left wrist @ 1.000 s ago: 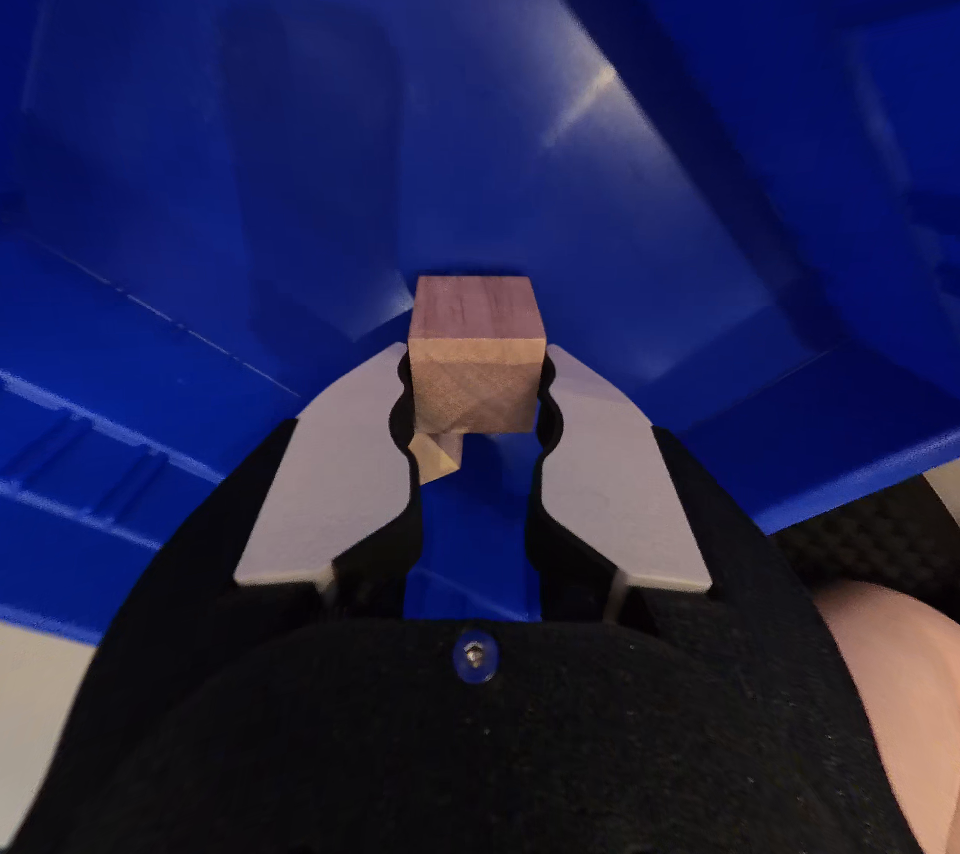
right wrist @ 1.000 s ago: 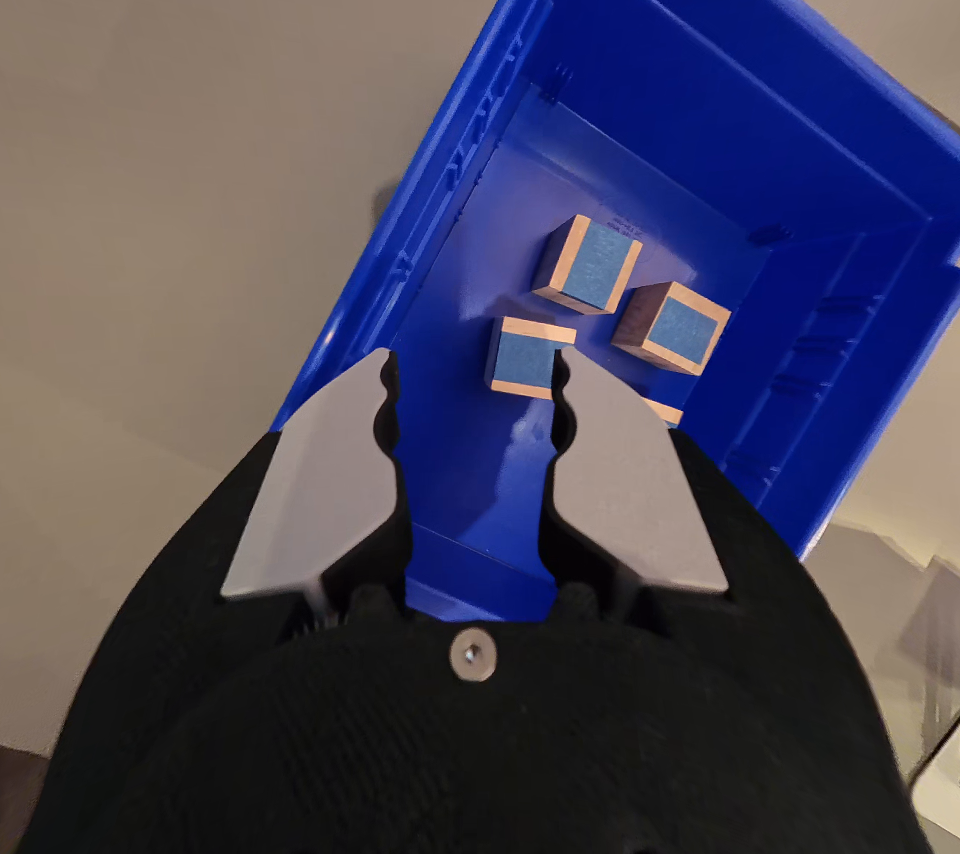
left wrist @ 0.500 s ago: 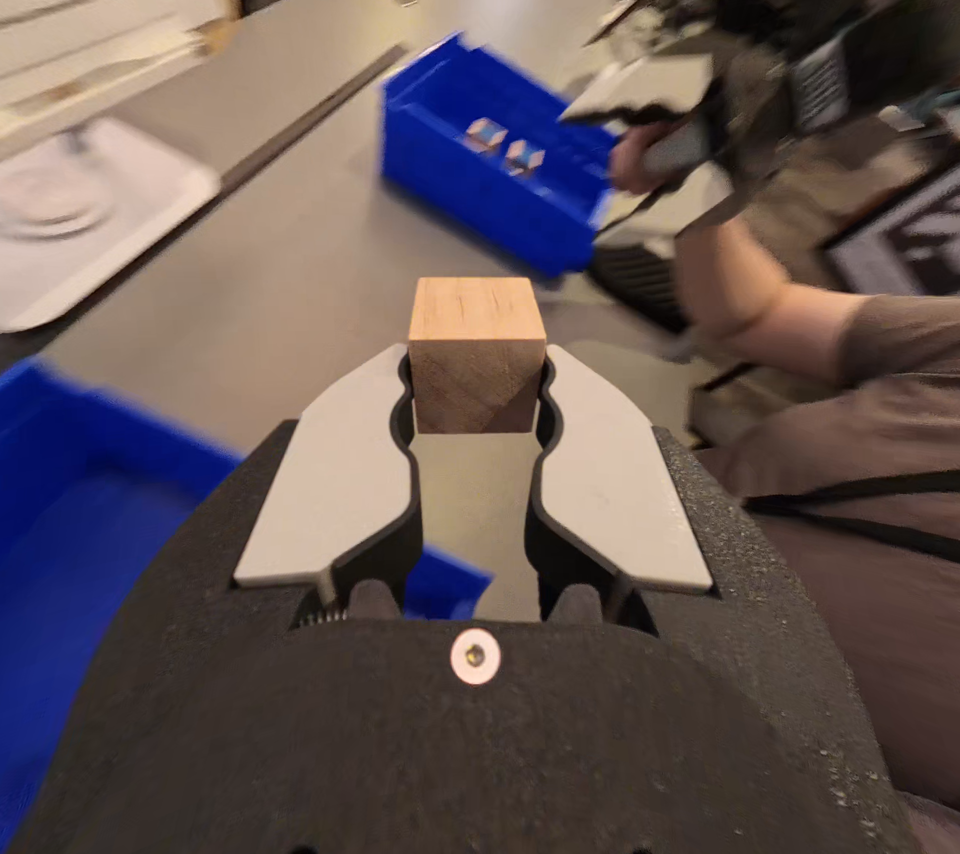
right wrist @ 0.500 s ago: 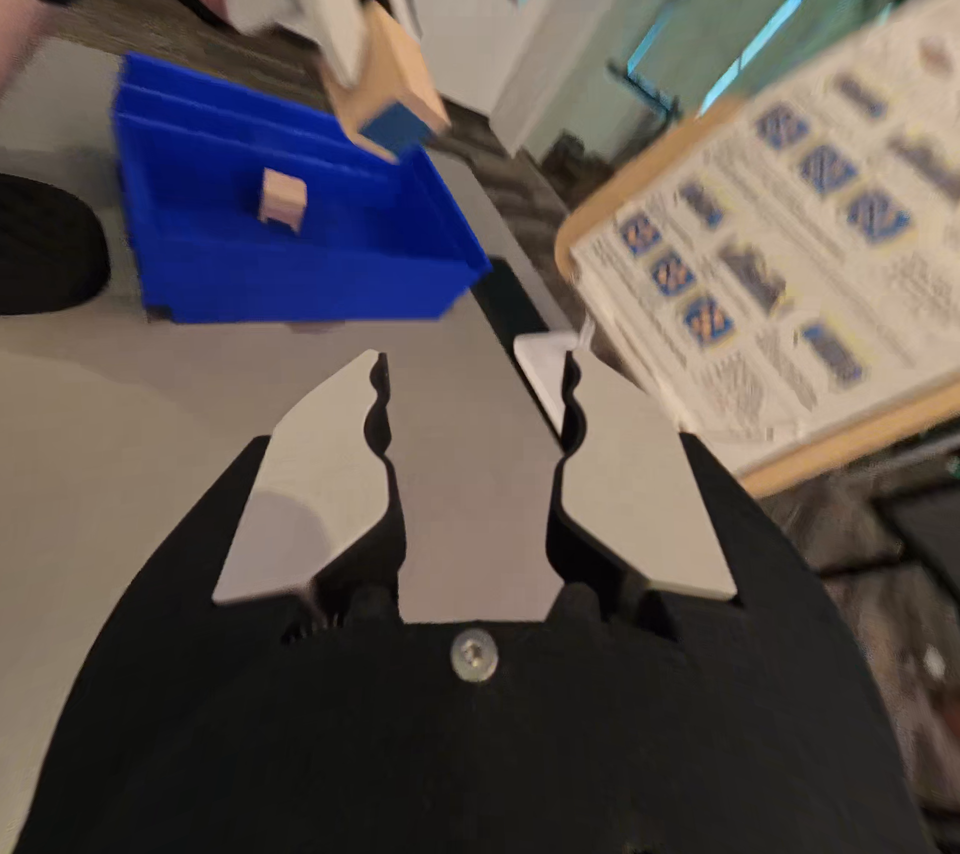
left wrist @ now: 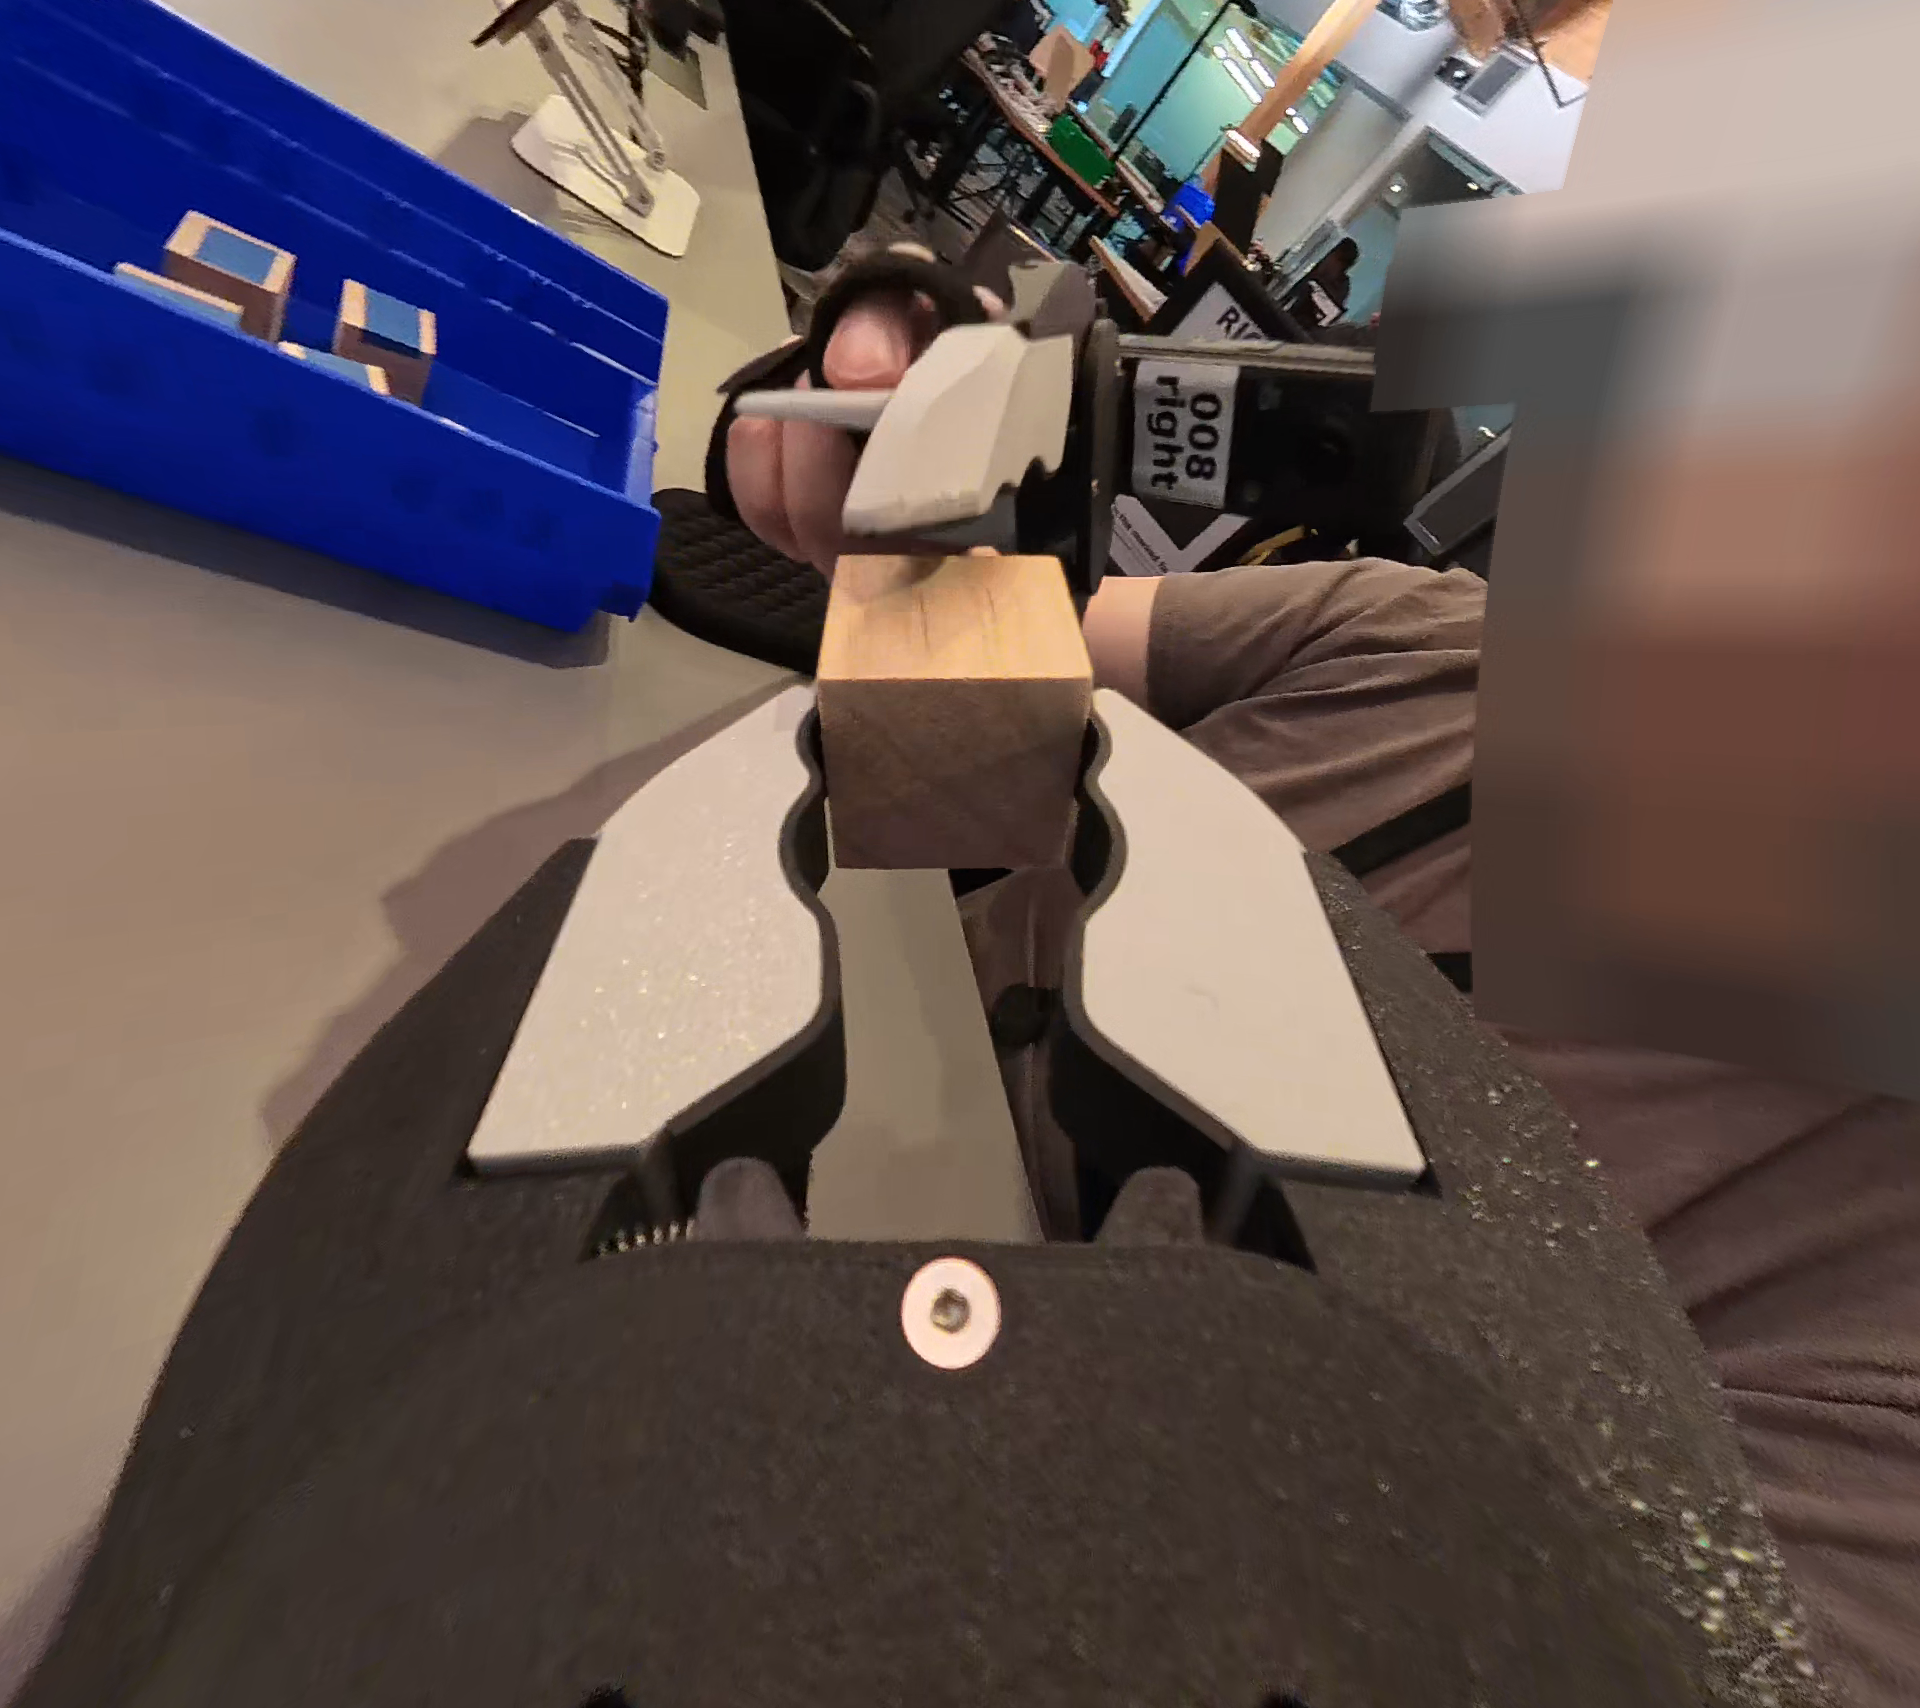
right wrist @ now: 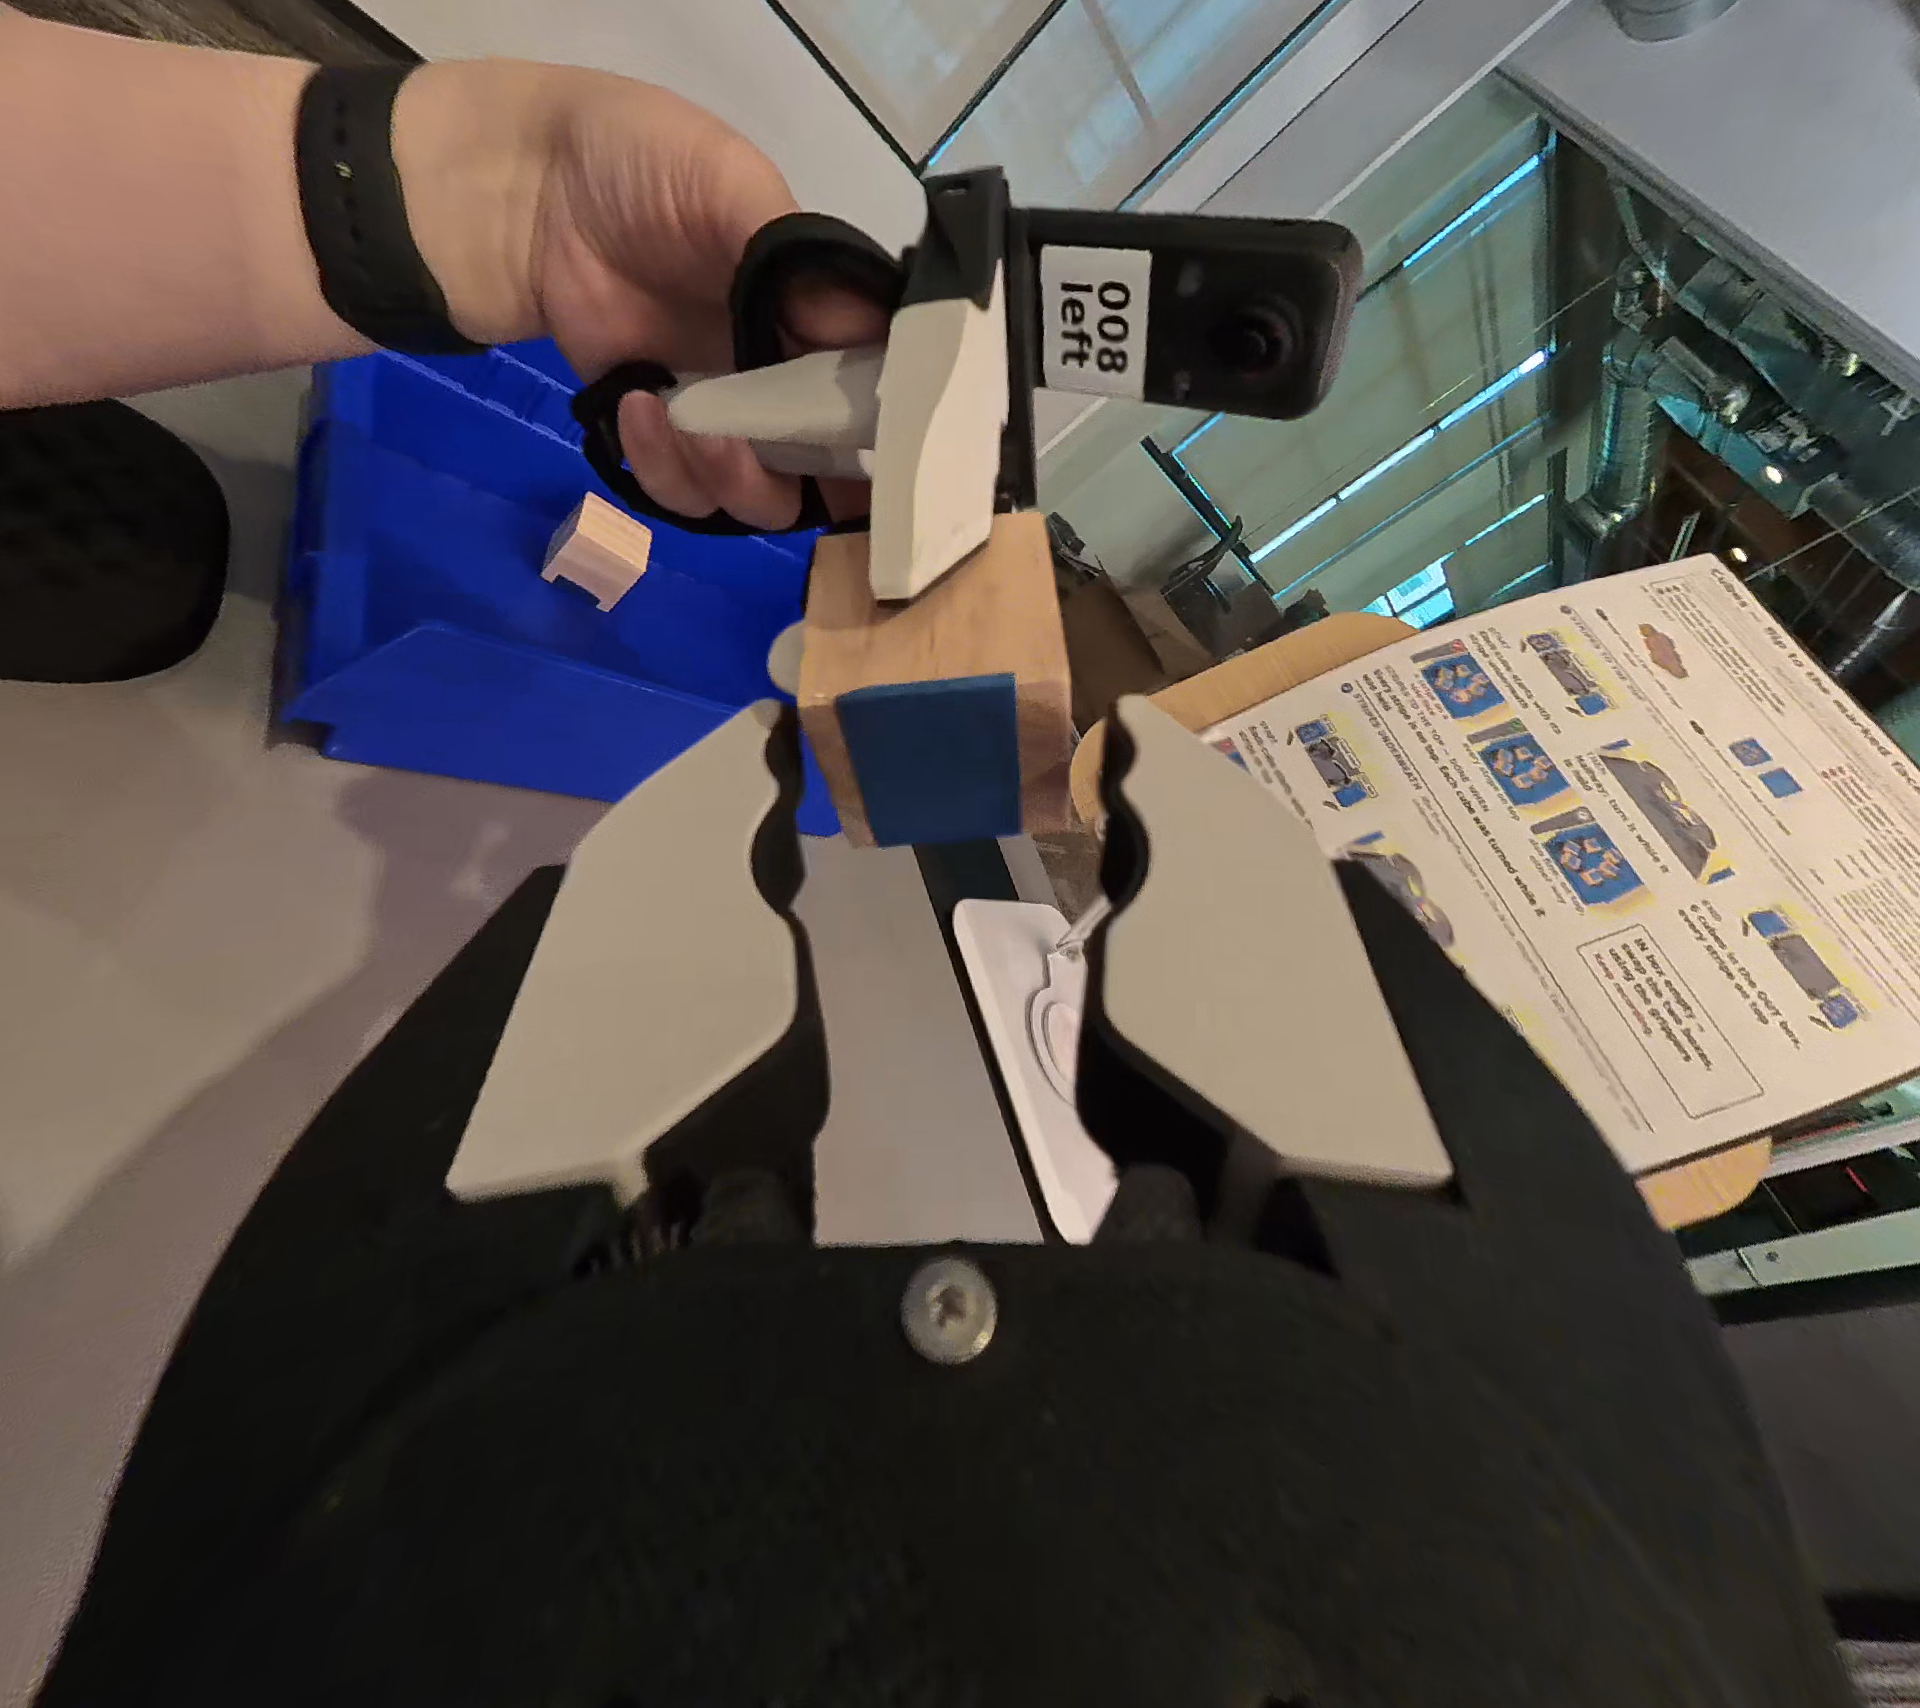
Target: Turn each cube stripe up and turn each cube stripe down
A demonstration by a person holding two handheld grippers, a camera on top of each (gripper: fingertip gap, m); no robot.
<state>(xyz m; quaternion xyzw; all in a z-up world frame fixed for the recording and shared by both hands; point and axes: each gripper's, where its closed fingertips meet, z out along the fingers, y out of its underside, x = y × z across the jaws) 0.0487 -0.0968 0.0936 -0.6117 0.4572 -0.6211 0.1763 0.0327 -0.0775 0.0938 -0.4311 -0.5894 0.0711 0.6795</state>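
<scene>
Left gripper (left wrist: 951,775) clamps a wooden cube (left wrist: 951,723); right gripper (right wrist: 951,785), jaws wide and empty, should close squarely on its free sides.

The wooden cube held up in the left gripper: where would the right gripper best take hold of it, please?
Probably the two bare wood sides flanking the blue stripe, approached from the stripe side. The left gripper clamps the cube on its other pair of faces, and the open right gripper already straddles it there, so its fingers could close flat.
</scene>
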